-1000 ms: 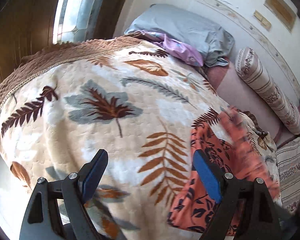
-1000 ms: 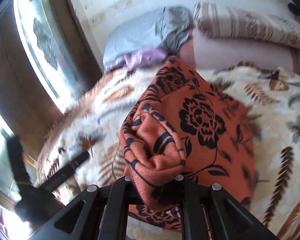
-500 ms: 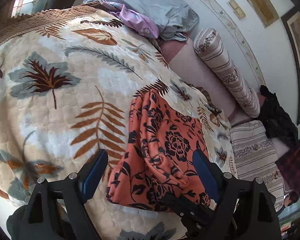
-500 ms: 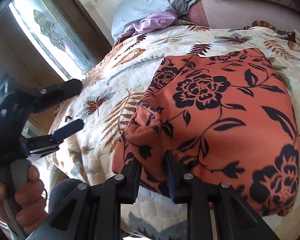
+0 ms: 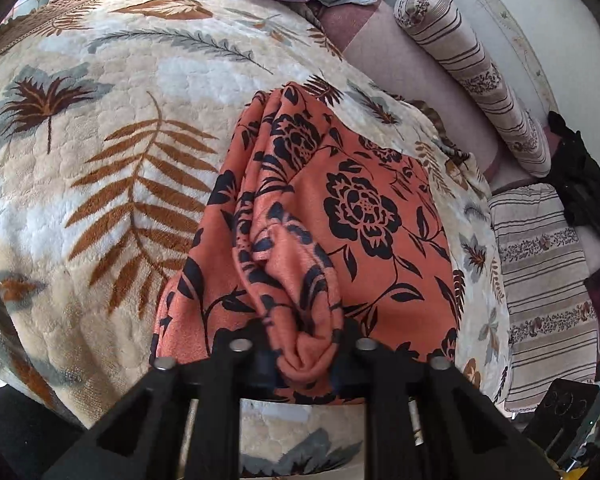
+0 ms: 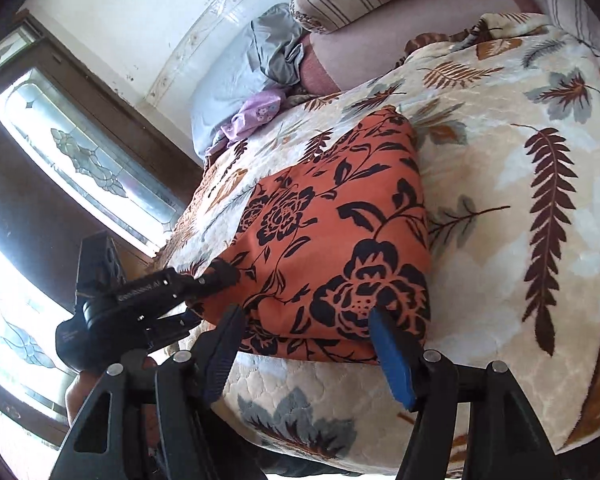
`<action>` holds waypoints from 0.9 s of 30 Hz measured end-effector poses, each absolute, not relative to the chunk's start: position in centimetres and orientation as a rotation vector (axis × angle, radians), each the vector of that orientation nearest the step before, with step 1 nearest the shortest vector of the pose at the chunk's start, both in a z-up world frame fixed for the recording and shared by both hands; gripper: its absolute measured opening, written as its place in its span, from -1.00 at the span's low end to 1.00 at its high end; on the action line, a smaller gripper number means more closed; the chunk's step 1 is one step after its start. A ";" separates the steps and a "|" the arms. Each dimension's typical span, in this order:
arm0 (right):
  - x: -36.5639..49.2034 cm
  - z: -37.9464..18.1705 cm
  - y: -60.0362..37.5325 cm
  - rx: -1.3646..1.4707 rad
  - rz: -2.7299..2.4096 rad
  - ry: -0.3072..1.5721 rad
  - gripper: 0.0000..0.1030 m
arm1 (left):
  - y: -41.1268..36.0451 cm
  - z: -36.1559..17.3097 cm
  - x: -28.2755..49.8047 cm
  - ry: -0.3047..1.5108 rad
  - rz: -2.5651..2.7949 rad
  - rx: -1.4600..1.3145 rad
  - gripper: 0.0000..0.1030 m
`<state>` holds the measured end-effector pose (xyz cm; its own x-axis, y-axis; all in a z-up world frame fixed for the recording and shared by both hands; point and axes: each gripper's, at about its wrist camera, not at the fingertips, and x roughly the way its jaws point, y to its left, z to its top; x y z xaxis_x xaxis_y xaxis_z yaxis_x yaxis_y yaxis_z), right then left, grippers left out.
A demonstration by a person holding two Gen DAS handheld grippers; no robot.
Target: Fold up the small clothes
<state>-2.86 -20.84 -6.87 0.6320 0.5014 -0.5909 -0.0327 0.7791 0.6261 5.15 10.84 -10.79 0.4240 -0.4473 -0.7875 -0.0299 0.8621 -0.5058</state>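
An orange cloth with black flowers [image 5: 364, 216] lies folded on the leaf-patterned blanket [image 5: 100, 168]. My left gripper [image 5: 304, 344] is at the cloth's near edge. Its jaws are closing, and a bunched fold of the cloth is pinched between them. In the right wrist view the same cloth [image 6: 332, 240] lies flat, and the left gripper [image 6: 220, 272] bites its near left corner. My right gripper [image 6: 308, 348] hovers just before the cloth's near edge. Its jaws are opening and its blue pads [image 6: 392, 360] are wide apart and off the fabric.
At the head of the bed lie a grey pillow [image 6: 236, 76], a purple garment [image 6: 252, 116] and a striped bolster [image 5: 476, 72]. A striped cushion [image 5: 548, 280] and dark clothes [image 5: 584, 184] are off to the right. A wood-framed window [image 6: 80, 148] is at the left. The blanket drops off at its near edge [image 6: 340, 432].
My left gripper came onto the cloth's near edge and shut on a fold. My right gripper let go of the cloth, opened, and shifted toward the cloth's right side.
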 end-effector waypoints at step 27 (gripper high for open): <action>4.2 -11.4 -21.8 0.998 0.476 1.026 0.71 | 12.6 -11.4 3.1 1.037 -0.191 -0.343 -0.57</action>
